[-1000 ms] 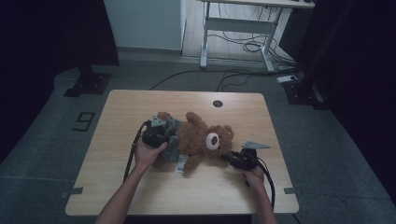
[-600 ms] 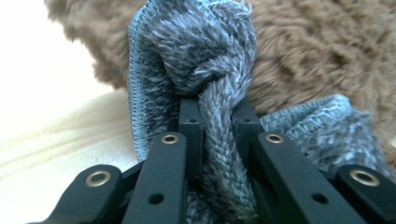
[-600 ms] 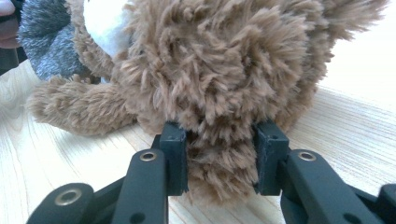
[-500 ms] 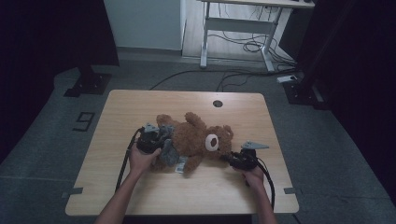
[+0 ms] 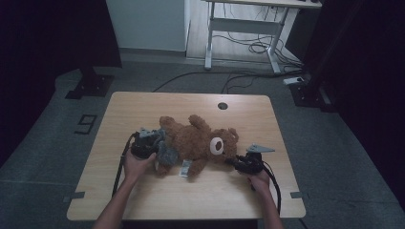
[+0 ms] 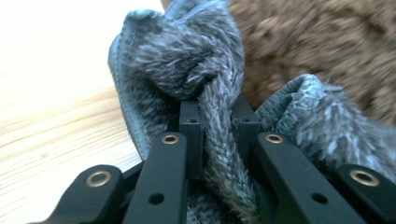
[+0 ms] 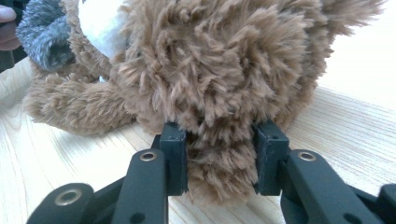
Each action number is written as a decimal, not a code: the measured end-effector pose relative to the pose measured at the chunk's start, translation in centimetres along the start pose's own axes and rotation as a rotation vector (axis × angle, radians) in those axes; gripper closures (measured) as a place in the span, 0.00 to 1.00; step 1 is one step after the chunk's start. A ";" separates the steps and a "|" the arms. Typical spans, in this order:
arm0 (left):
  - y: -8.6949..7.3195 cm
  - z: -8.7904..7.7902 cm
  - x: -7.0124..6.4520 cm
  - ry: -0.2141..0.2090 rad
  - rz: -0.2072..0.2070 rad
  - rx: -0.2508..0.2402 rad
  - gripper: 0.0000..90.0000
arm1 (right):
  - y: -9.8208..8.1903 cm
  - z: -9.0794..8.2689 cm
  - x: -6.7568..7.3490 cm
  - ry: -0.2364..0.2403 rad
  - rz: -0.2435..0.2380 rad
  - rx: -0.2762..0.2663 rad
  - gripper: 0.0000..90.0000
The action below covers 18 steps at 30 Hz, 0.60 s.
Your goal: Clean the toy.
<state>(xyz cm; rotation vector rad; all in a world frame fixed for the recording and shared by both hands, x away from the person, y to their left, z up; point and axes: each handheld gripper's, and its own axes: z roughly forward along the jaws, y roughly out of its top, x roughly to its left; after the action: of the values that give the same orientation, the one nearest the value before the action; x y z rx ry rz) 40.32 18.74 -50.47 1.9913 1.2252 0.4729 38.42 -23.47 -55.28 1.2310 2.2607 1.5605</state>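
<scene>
You are gripping a brown teddy bear [image 5: 198, 143] from both ends as it is lying across the middle of the wooden counter [image 5: 143, 200], its head pointing right and its legs pointing left. Your left gripper [image 6: 217, 121] is pinching a fold of grey fuzzy cloth [image 6: 187, 60] between its fingers [image 6: 190, 126], which are standing narrow with the fabric bunched tight between them; the brown fur is sitting just behind that cloth. In the high view the left gripper [image 5: 145, 144] is resting at the bear's left end, with the grey cloth [image 5: 165, 151] wrapped about the legs there. Your right gripper [image 7: 222, 161] is clamping a tuft of the bear's [image 7: 210, 70] fur between its fingers [image 7: 173, 154], low and close to the counter [image 7: 355, 126]. From above, the right gripper [image 5: 240, 163] is sitting just right of the bear's head, toward the near right part of the counter. A small white tag [image 5: 185, 169] is lying on the wood just near of the bear's body, between your two hands. Your left hand [image 5: 137, 164] is cupping its gripper from the near side.
</scene>
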 end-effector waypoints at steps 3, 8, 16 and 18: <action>-0.7 -0.9 1.1 0.018 -0.015 -0.004 0.88 | 0.0 0.0 0.0 -0.001 0.004 0.000 0.71; -0.9 -2.7 0.8 -0.014 0.008 -0.090 0.88 | 0.0 0.0 -0.1 -0.002 0.009 0.000 0.71; 3.1 -4.6 -3.4 -0.114 0.085 -0.187 0.88 | 0.0 0.0 0.0 -0.005 0.010 -0.001 0.71; 4.2 -4.2 -5.0 -0.136 0.116 -0.190 0.88 | 0.0 0.0 -0.1 -0.004 0.012 -0.002 0.71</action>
<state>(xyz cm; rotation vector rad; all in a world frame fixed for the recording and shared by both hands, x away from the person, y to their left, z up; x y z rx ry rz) 37.80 14.88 -44.27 1.9050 0.9500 0.4835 38.45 -23.52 -55.30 1.2486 2.2526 1.5634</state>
